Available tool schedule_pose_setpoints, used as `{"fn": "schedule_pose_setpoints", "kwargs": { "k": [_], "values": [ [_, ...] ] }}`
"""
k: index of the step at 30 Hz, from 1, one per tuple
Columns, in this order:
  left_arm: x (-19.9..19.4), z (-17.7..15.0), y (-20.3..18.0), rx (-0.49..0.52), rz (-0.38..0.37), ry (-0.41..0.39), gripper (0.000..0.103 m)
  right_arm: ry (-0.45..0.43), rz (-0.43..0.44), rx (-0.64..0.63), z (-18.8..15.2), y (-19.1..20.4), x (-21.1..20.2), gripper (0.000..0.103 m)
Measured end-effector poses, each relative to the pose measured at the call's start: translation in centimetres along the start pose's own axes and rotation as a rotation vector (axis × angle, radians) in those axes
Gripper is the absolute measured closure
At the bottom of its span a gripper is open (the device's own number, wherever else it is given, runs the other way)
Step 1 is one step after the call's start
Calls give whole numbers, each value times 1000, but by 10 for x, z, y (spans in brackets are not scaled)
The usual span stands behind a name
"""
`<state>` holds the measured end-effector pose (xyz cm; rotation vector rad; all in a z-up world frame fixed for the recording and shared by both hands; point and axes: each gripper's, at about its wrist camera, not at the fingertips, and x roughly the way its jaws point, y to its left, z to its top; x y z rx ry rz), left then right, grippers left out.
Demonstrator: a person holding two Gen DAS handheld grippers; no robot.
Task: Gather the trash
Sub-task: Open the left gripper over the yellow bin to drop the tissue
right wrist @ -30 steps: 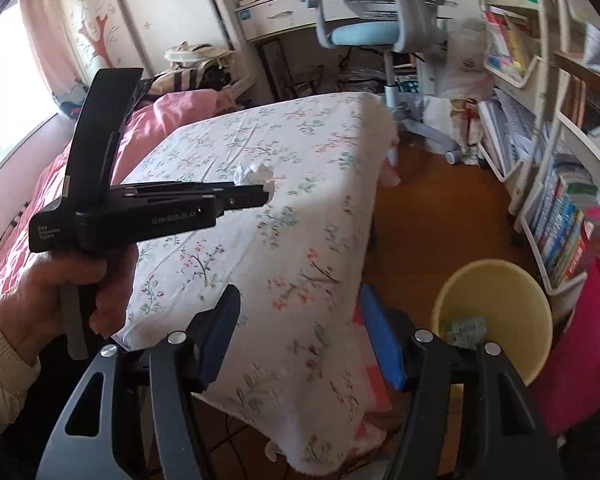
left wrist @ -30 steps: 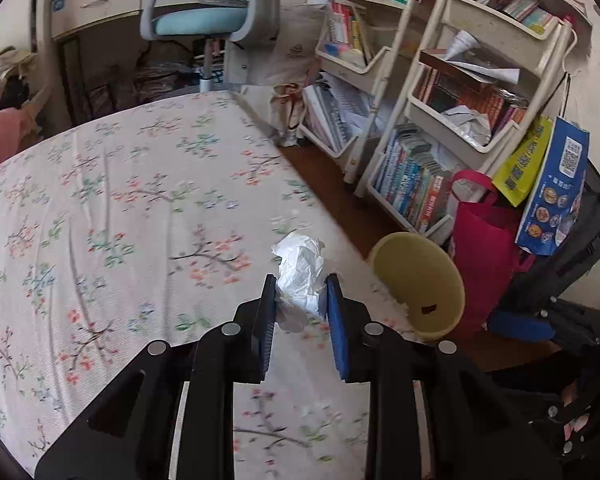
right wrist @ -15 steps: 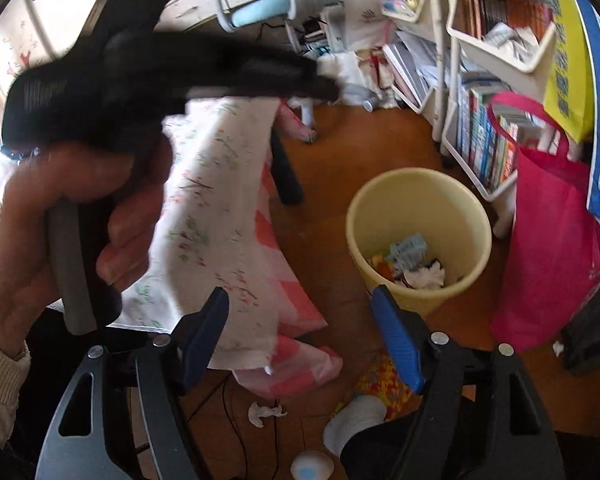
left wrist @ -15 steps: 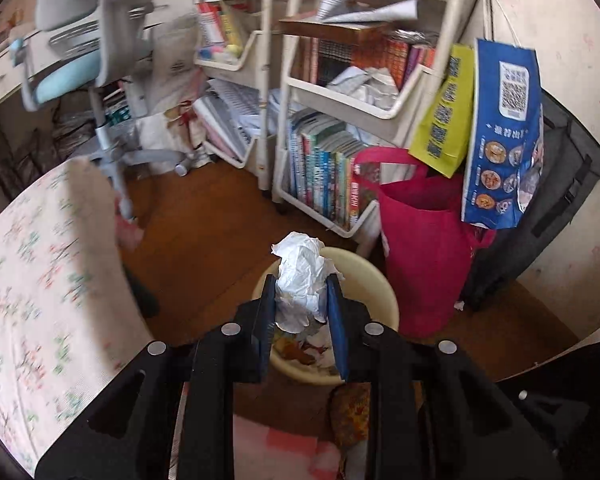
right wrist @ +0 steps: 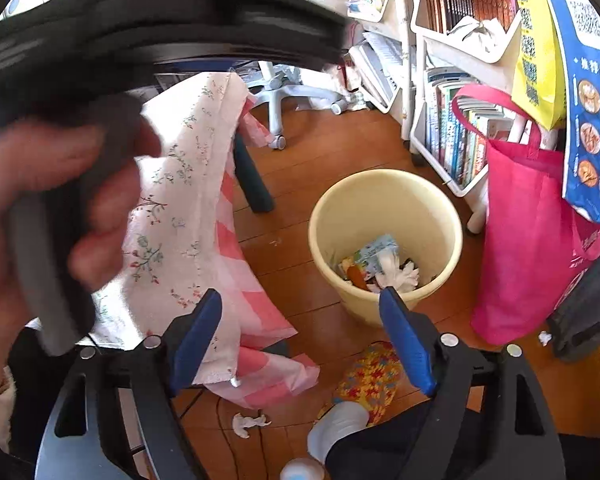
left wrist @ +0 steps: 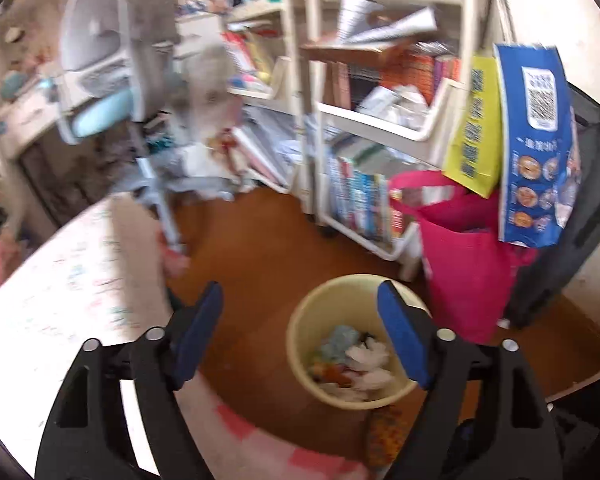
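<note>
The left gripper (left wrist: 300,336) had just sprung wide above the one yellow bin (left wrist: 300,328), empty, so the white wad (left wrist: 370,354) it carried lay inside at its 1 o'clock; that piece was done. The right gripper (right wrist: 300,336), also opening wide, held nothing, and two scraps (right wrist: 250,422) remained on the floor, at 6 and 3 o'clock of the bin.

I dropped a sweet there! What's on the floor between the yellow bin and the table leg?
Nothing shows there: in the right wrist view, only bare wooden floor lies between the yellow bin and the dark table leg.
</note>
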<state>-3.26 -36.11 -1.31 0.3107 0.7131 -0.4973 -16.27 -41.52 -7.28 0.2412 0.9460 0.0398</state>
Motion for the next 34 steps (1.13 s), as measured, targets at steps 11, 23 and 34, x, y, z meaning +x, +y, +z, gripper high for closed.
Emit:
{"fn": "schedule_pose_setpoints", "kwargs": {
  "k": [11, 23, 34],
  "values": [
    [-85, -35, 80, -191, 194, -42, 7, -172, -65, -57, 8, 25, -18, 14],
    [-152, -75, 127, -271, 251, -139, 7, -302, -27, -169, 17, 75, -30, 12],
    [-155, -112, 210, -423, 335, -19, 7, -277, 8, -291, 24, 134, -14, 8]
  ]
}}
